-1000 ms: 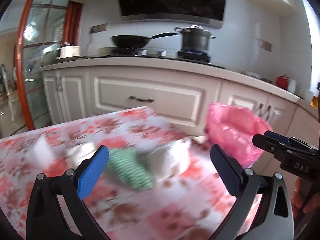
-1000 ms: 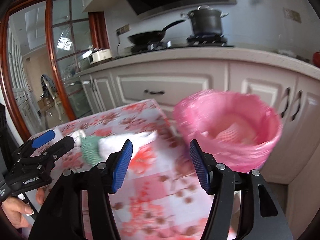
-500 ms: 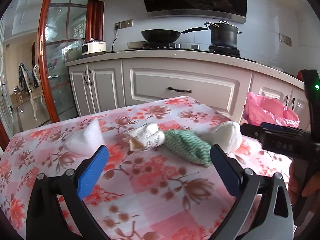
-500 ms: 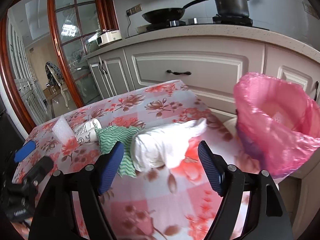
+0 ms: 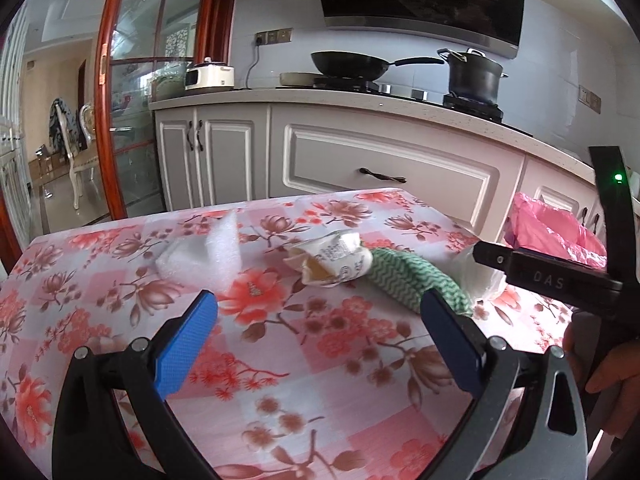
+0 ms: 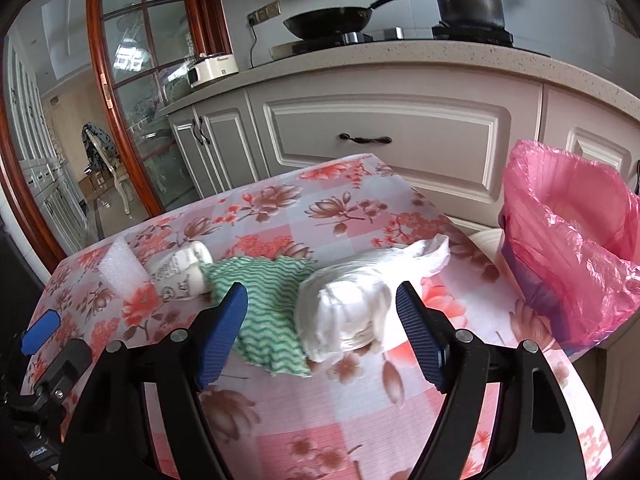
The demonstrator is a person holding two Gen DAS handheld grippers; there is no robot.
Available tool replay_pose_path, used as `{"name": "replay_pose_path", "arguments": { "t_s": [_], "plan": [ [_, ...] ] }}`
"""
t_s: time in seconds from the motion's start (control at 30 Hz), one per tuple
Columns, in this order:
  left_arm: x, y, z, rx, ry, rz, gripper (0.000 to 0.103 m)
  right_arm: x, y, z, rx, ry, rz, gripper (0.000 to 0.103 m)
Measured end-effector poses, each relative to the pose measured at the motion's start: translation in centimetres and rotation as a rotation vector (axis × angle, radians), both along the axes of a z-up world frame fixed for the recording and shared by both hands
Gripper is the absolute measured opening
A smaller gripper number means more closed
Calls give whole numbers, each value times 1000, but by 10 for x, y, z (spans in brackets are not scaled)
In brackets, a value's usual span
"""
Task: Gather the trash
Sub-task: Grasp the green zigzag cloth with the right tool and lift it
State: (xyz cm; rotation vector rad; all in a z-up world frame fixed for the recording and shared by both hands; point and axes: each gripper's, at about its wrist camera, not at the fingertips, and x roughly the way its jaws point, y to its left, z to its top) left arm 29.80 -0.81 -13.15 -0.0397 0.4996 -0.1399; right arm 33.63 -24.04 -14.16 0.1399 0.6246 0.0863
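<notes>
The right gripper (image 6: pixel 320 324) hovers with jaws spread wide around the near end of the white plastic bundle (image 6: pixel 352 312), which lies on the floral counter (image 6: pixel 304 420) untouched. The left gripper (image 5: pixel 316 328) is likewise released, empty. Just beyond lie the green cloth (image 6: pixel 260 312), crumpled cup (image 5: pixel 332 258) and foam piece (image 5: pixel 212 256), with the pink-lined bin (image 6: pixel 572 248) off the counter's right edge.

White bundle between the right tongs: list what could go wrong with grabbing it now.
1. The white bundle overlaps the green cloth; the open right tongs may drag both.
2. Its loose tail could snag or spill on the way to the pink-lined bin, which stands off the table edge.
</notes>
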Motion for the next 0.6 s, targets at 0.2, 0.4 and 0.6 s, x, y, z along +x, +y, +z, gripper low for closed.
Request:
{"name": "replay_pose_path", "arguments": {
  "t_s": [0.2,0.4,0.6],
  "plan": [
    [-8,22,0,19,-6,51,98,-5,29,4,-46,-21,80,73],
    [-19,47,2,32,-18,106,98,6,65,3,-85,-15,170,72],
    [-25,68,4,30,-24,148,98,33,83,-12,-129,58,177,65]
  ]
}}
